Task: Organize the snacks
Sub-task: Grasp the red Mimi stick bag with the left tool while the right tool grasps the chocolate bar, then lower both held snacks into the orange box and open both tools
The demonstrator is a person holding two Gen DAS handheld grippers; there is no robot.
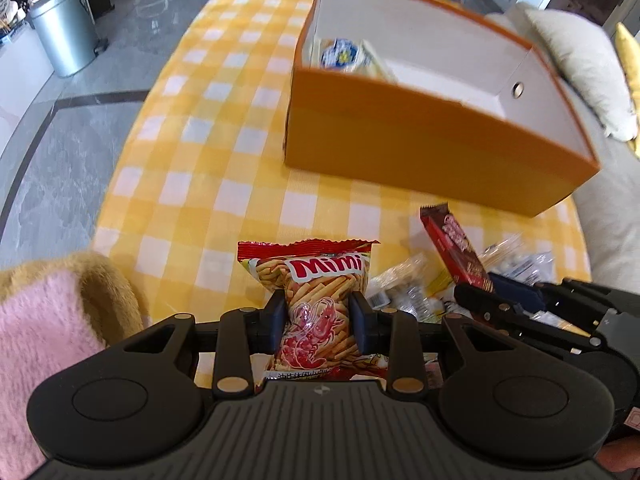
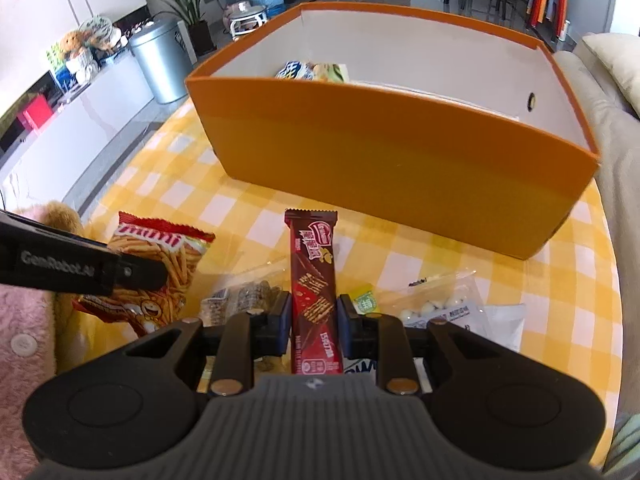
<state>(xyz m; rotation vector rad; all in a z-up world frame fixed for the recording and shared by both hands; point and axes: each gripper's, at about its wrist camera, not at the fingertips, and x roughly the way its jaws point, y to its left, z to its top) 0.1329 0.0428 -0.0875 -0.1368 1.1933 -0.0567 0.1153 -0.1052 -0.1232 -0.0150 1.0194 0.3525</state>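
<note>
The left gripper (image 1: 318, 316) is clamped on a red Mimi shrimp-stick bag (image 1: 316, 304), its two pads pinching the bag's middle so the packet bulges above and below them. The bag stands upright between the fingers, its crimped top edge toward the orange box (image 1: 420, 148). The right gripper (image 2: 314, 316) is closed on a dark red wafer bar (image 2: 314, 280), the pads pressing its long sides near the lower half while the bar's top end points toward the box.

Both grippers tilt steeply downward over the near edge of the table (image 1: 200, 160), which wears a yellow-and-white checked cloth. In the right wrist view the left gripper comes in from the left edge with the Mimi bag beneath its black finger.

The box sits toward the far right corner of the table, open-topped, with a blue-and-white packet (image 1: 340, 54) inside against its far left wall. More clear-wrapped snacks (image 2: 436, 304) lie on the cloth along the near edge, just beside the right gripper.
</note>
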